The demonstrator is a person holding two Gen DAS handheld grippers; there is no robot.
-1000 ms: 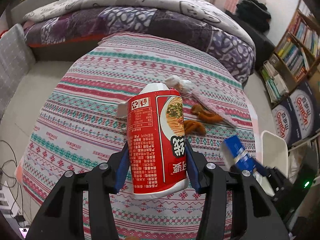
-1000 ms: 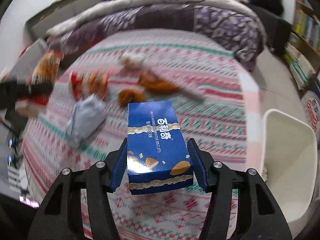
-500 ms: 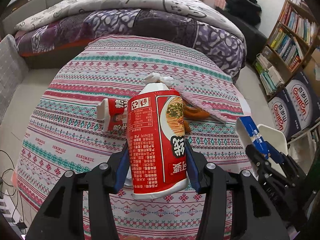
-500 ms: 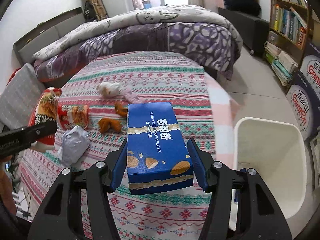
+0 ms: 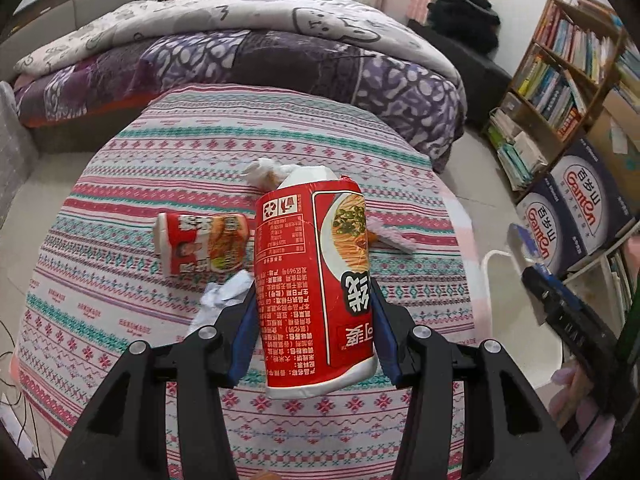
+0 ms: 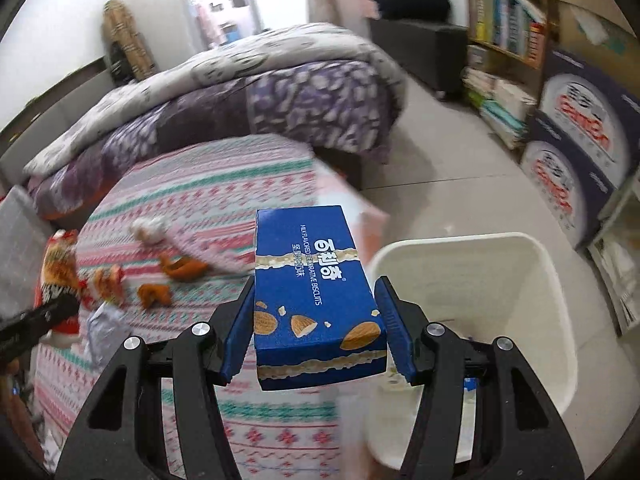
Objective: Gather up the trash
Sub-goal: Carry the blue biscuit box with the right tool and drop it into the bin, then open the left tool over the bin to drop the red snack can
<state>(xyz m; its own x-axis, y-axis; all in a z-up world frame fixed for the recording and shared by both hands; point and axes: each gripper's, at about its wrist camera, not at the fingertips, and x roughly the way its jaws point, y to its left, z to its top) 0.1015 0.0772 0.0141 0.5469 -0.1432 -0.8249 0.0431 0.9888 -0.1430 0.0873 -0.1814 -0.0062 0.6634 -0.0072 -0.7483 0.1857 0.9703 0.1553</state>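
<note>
My left gripper (image 5: pixel 314 330) is shut on a red instant noodle cup (image 5: pixel 314 280), held above the patterned table (image 5: pixel 160 152). My right gripper (image 6: pixel 316 330) is shut on a blue biscuit box (image 6: pixel 316 292), held at the table's right edge beside the white trash bin (image 6: pixel 480 280). The bin also shows in the left wrist view (image 5: pixel 516 320). On the table lie a second noodle cup (image 5: pixel 200 242), crumpled white paper (image 5: pixel 224 294), a white tissue (image 5: pixel 264 170), orange peels (image 6: pixel 176 276) and a pink wrapper (image 5: pixel 390 236).
A bed with a purple and white quilt (image 5: pixel 240 44) stands behind the table. A bookshelf (image 5: pixel 568 60) and blue cartons (image 5: pixel 576 204) line the right wall. Tiled floor (image 6: pixel 460 152) lies between bed, bin and shelves.
My right gripper has swung right with the biscuit box, from over the table to beside the bin. My left gripper has pulled back and risen a little with the noodle cup.
</note>
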